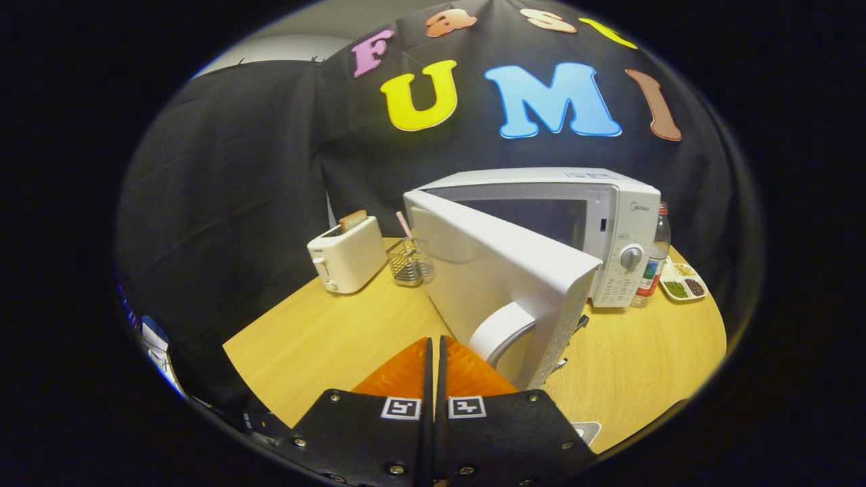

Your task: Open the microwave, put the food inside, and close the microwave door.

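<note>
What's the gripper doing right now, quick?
Gripper: shut, holding nothing, just beside the handle of the microwave door, which stands open.

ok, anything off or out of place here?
Nothing stands out. Microwave door stands partly open, gripper shut and empty at its handle. Toaster, wire rack, bottle and dish sit upright on the table.

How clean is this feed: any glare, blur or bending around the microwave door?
Gripper view: strong fisheye bending, so the table edge curves; microwave door, ajar, is sharp with no glare; light is warm and even, dimmer outward; the closed fingers just short of the door handle look slightly soft.
</note>
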Tool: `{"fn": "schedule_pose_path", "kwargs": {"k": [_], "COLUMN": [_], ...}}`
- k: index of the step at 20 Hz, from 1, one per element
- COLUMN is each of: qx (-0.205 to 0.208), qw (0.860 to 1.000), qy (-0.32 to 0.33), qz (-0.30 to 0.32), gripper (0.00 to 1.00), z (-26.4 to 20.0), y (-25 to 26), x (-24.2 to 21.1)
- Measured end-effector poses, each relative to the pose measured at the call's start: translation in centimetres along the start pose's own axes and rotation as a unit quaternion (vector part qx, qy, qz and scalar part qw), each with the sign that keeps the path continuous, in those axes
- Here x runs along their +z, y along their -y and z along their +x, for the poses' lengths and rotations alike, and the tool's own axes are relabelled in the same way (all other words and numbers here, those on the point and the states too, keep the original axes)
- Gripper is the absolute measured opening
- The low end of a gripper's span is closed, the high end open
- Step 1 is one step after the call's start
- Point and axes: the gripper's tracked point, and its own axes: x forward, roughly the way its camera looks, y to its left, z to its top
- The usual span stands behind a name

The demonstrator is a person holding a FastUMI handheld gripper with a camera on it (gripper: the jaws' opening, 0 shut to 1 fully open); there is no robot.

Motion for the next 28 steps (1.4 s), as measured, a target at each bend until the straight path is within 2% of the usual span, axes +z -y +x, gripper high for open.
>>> {"fn": "schedule_pose_path", "kwargs": {"k": [17,25,28], "qx": [-0.069,-0.112,-0.123], "qw": [0.997,0.99,0.986], "qy": [0.01,0.037,0.043], "qz": [0.046,0.072,0.099], "gripper": [0.01,0.01,0.01], "z": [8.7,11.6,12.4], "y": [10.7,15.1,16.5], "x": [5.3,8.1,9.4]}}
